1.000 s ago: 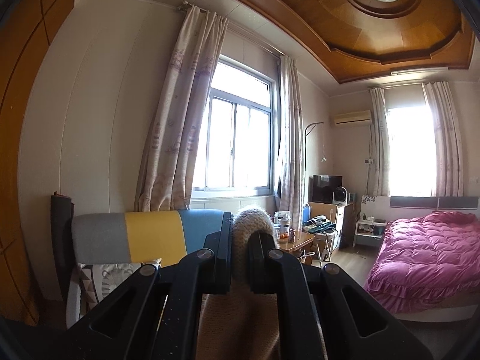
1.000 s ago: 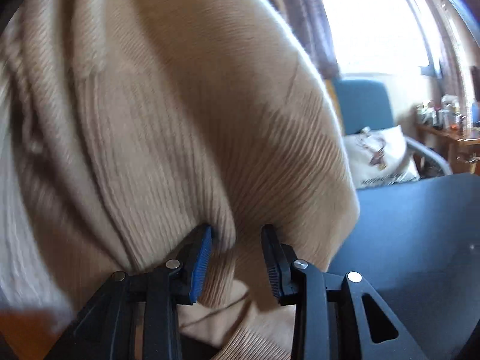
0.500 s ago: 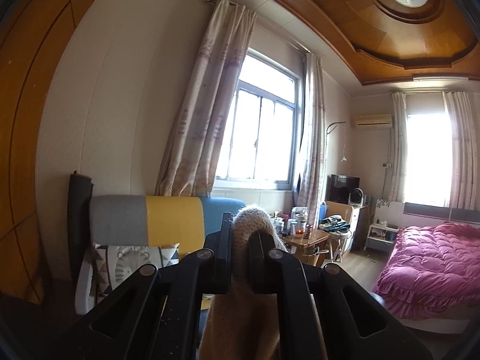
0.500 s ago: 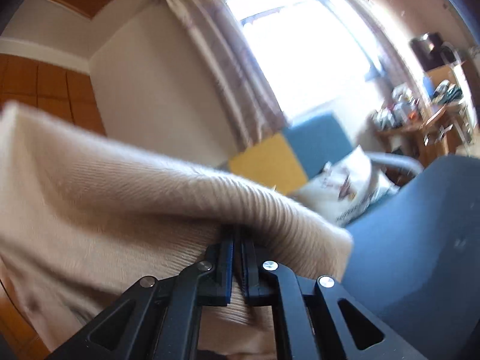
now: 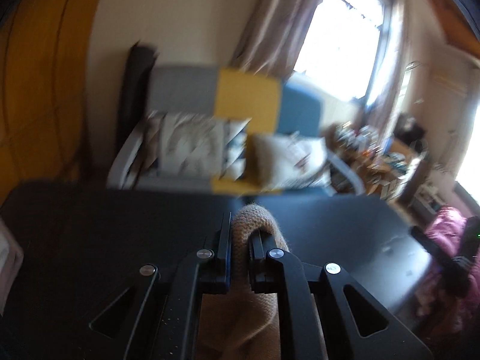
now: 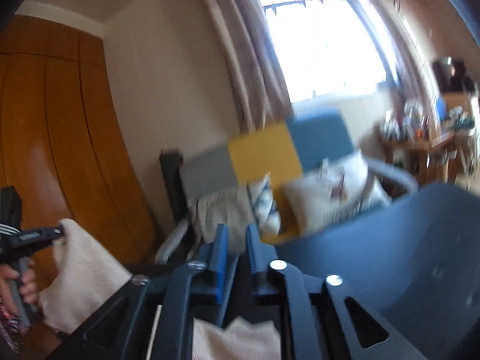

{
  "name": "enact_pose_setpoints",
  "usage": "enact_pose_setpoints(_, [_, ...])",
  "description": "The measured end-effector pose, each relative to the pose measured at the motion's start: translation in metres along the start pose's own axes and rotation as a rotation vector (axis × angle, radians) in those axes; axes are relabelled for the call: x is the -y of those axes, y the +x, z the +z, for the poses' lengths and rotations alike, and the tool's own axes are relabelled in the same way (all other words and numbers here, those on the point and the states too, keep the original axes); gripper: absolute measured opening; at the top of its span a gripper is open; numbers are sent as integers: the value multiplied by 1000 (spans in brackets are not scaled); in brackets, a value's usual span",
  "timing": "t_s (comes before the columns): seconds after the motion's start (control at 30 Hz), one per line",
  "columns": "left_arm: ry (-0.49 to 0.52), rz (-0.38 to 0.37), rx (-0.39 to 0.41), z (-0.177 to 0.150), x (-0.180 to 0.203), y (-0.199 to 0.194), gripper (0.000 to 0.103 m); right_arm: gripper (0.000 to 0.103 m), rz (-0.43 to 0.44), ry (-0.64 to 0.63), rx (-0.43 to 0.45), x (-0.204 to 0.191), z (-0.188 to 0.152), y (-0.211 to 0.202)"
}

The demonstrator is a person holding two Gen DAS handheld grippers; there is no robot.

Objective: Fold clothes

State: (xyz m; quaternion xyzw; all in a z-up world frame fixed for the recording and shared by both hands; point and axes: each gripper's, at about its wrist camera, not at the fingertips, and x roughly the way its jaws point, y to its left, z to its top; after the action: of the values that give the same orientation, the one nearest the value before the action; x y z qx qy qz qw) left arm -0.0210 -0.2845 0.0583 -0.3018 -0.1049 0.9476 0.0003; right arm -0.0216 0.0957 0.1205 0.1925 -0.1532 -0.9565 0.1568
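Facing a striped sofa, left tool pinches sweater over dark table; right tool opening, empty.

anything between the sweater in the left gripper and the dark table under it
Nothing visible. The left gripper is shut on a fold of the beige sweater, and the dark table ahead of it looks bare. The right gripper, jaws opening, has no cloth between its pads.

No lettering, label or number can be read anywhere; both views are motion-blurred.
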Motion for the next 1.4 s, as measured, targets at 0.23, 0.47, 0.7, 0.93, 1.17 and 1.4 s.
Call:
enact_pose_setpoints(0.23, [13, 234, -153, -50, -63, 45, 23, 20, -76, 0, -429, 34, -104, 71])
enact_pose_setpoints(0.47, [41, 387, -117, -78, -102, 6, 53, 24, -172, 127, -516, 83, -136, 73])
enact_pose_setpoints(0.7, [437, 237, 33, -126, -6, -34, 74, 29, -174, 211, -524, 107, -148, 63])
enact_pose_setpoints(0.93, [1080, 217, 143, -203, 119, -24, 79, 29, -136, 317, -531, 114, -145, 43])
enact_pose_setpoints(1.17, [1368, 280, 76, -233, 134, 2, 79, 30, -125, 353, -517, 121, -146, 31])
enact_pose_setpoints(1.4, [1481, 285, 80, -246, 153, 14, 79, 30, -116, 413, -544, 128, -158, 35])
